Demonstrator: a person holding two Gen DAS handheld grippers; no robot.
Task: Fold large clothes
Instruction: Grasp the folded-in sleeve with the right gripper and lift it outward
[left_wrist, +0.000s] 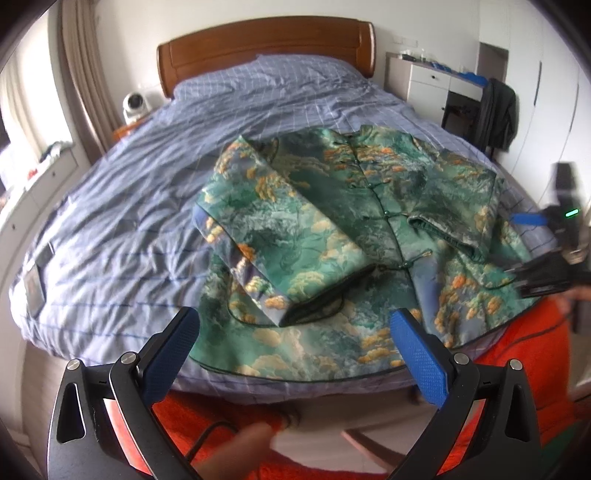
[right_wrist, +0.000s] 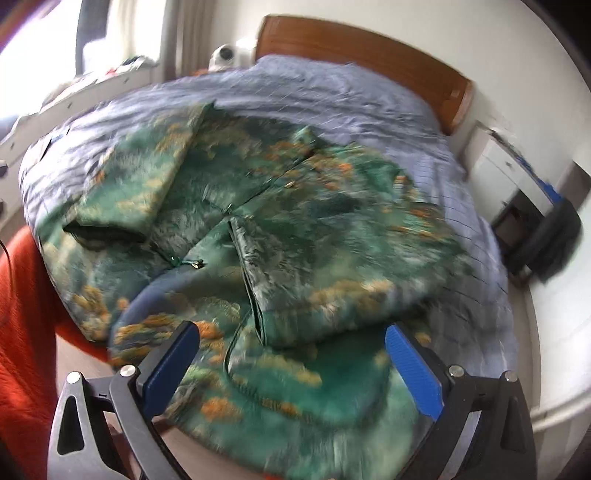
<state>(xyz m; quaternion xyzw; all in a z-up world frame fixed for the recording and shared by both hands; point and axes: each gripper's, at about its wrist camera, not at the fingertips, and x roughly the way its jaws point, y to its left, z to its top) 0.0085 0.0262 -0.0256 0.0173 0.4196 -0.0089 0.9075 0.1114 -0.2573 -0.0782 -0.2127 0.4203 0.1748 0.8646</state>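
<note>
jacket (left_wrist: 332, 229) flat on bed | both claws spread, above near hem

wooden headboard (left_wrist: 266, 48), blue checked bedding (left_wrist: 122, 206), white drawers (left_wrist: 430, 83)

Each black hand-held gripper (left_wrist: 293, 332) has 2 blue textured fingers (left_wrist: 417, 354); orange garment (right_wrist: 22, 332).

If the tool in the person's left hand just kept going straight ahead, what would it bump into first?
Most likely the green patterned jacket on the bed: the open left tool points at its near hem, just below the folded-in sleeve. Depth is hard to judge through the fisheye.
</note>
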